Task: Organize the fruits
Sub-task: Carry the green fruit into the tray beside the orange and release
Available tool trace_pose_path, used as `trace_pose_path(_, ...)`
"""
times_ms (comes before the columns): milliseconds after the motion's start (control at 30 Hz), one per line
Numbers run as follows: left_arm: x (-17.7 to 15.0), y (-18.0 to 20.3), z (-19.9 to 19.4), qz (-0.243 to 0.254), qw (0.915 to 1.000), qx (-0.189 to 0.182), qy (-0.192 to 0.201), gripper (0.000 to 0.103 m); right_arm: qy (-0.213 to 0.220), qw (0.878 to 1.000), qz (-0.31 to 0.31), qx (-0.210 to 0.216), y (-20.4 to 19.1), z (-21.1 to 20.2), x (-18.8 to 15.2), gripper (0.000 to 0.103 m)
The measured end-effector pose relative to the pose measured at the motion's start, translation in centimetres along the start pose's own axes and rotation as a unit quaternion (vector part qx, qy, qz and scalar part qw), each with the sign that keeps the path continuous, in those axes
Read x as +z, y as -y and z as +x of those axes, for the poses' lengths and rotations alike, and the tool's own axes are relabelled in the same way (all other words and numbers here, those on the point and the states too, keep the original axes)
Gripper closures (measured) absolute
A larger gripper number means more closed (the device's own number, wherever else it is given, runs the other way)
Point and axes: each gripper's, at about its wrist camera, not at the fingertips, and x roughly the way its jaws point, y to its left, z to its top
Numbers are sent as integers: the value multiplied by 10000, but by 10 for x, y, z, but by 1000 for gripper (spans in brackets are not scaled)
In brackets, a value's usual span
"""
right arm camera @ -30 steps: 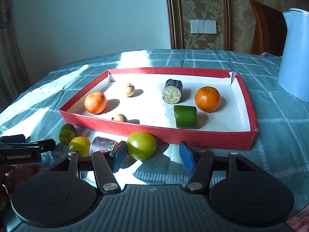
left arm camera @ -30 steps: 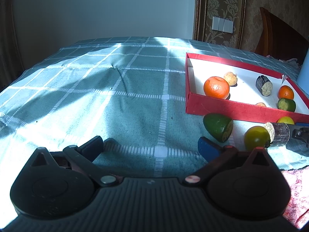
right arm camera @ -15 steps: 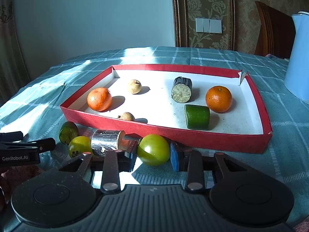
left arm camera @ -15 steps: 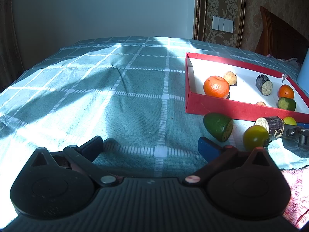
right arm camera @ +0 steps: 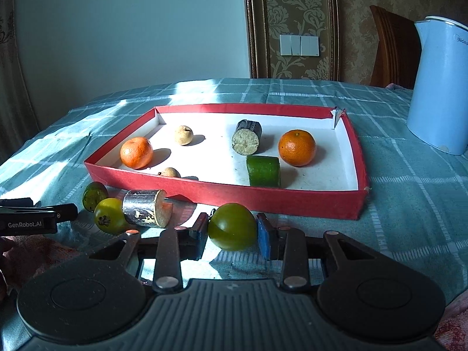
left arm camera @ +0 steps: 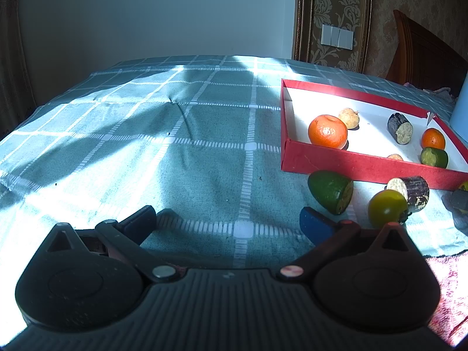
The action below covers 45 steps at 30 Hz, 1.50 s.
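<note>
Four pieces lie outside the red tray [right arm camera: 222, 194] on the cloth [left arm camera: 175, 161], all along its near edge. One of them, a green tomato [right arm camera: 232, 226], sits right between the fingers of the right claw [right arm camera: 232, 231]. The jaws have closed in to the fruit's width, both pads at its sides and seemingly touching; whether they are squeezing yet I cannot tell. The tomato appears to rest on the cloth, just short of the tray's near wall.

I'd judge it smooth, round and fairly firm, light enough for an easy lift. The skin looks glossy, so it could slip or roll out if pinched off-centre. Holding it across the widest part, as the pads now stand, seems the right place, with gentle pressure so it doesn't bruise.

Toward the near left corner of the tray lie a second tomato [right arm camera: 109, 216], a dark cut stub [right arm camera: 146, 208] and a green half [right arm camera: 94, 196], close together.

The left claw [left arm camera: 228, 222] is wide open and has nothing in it, over bare cloth well left of the tray.

Inside the tray are two oranges, a dark stub, a green chunk and two small pale fruits.
</note>
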Motion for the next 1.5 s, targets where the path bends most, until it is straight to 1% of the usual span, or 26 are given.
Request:
trace_pose_path(233,0,0,0,1,10000,0,-1,0,290,9990,21,-336,21,-13,11,69)
trace_pose_path(333,0,0,0,0,10000,0,-1,0,404,9980,26,-480,28,-12,21,69)
trace_pose_path(433,0,0,0,1,10000,1,-2,0,421,9974,51,-580,36,-4,33,69)
trace_pose_path(567,0,0,0,1,10000,1,-2,0,344,9968,18,-720,41,16,47,69)
trace_pose_path(667,0,0,0,2,10000,1,-2,0,170,9972,39,-727,45,32,52,69)
trace_pose_path(933,0,0,0,3,10000,3,-3,0,-169,9964,-80,-825,44,64,50,69)
trace_pose_path(1000,0,0,0,3,10000,2,-3,0,-172,9956,-132,-907,42,69,49,69)
trace_pose_path(1200,0,0,0,3,10000,3,-4,0,-200,9949,-140,-978,44,78,49,69)
trace_pose_path(1500,0,0,0,4,10000,4,-5,0,-167,9949,-162,-977,43,78,48,69)
